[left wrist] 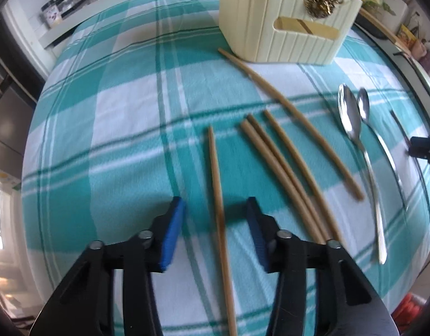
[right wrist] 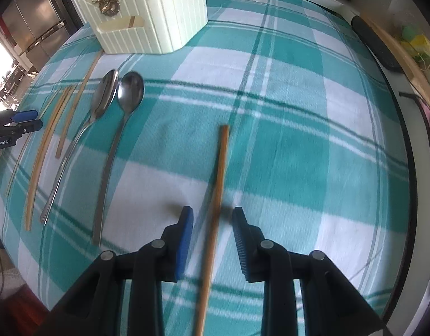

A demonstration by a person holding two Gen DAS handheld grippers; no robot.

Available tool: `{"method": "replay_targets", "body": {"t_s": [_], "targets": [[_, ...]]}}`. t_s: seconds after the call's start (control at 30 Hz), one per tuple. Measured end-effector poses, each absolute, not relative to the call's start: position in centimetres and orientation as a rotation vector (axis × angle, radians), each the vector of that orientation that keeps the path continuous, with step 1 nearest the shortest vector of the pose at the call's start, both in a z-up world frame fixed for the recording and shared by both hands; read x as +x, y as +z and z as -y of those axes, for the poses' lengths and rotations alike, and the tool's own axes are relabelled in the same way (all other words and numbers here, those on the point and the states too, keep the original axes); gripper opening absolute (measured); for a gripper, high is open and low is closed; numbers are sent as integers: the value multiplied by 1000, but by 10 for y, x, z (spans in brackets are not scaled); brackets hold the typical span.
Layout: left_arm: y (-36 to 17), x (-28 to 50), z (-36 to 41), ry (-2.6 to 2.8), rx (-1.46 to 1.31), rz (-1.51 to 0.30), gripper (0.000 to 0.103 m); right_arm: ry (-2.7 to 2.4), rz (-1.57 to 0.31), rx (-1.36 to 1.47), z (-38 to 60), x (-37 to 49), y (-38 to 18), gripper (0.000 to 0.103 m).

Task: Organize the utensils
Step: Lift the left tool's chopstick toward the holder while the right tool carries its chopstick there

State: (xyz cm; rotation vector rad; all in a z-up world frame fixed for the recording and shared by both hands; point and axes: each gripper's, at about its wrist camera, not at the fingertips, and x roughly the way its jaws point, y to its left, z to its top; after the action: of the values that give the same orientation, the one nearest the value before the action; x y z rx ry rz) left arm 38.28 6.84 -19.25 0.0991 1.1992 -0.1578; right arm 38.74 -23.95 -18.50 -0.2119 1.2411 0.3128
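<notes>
Below, each gripper straddles a chopstick on the checked tablecloth (left wrist: 125, 117), pads apart and clear: left gripper (left wrist: 216, 210) over one chopstick (left wrist: 218, 196), right gripper (right wrist: 212, 218) over another chopstick (right wrist: 219, 173).

Worktop (left wrist: 125, 89) under a teal-and-white checked cloth (left wrist: 74, 196). At 12 o'clock a cream ribbed holder (left wrist: 271, 28); from 3 to 6, loose chopsticks (left wrist: 273, 151), with two spoons (left wrist: 352, 123) farther right.

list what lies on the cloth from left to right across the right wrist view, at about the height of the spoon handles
left gripper at the edge → bundle of chopsticks → first spoon → second spoon → lone chopstick between the right gripper's open fingers
</notes>
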Motion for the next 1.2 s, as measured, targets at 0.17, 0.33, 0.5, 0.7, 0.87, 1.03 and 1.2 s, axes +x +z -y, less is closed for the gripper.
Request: {"method": "replay_targets", "body": {"t_s": [0.17,0.33,0.5,0.7,0.87,1.03,1.2], "targets": [[-193,397,-62,-168,98,-1193,4,306,-1202,-276,218,410,-186,7],[-171,385,-72,-149,34,-1110,4,270,-1148,-237,215,416,-174,6],[-111,347,-96,-164,-59,-936,4,314,-983,-133,228,388,-111,6],[-50,296,-113,-206,-127,-755,4,361,-799,-76,245,335,-38,6],[-24,275,-119,-231,-182,-664,4,371,-688,-60,248,304,-8,6],[-14,269,-117,-241,-192,-631,4,368,-601,-75,240,290,7,6],[-6,264,-114,-265,-202,-618,4,379,-568,-63,235,289,20,6]]}}
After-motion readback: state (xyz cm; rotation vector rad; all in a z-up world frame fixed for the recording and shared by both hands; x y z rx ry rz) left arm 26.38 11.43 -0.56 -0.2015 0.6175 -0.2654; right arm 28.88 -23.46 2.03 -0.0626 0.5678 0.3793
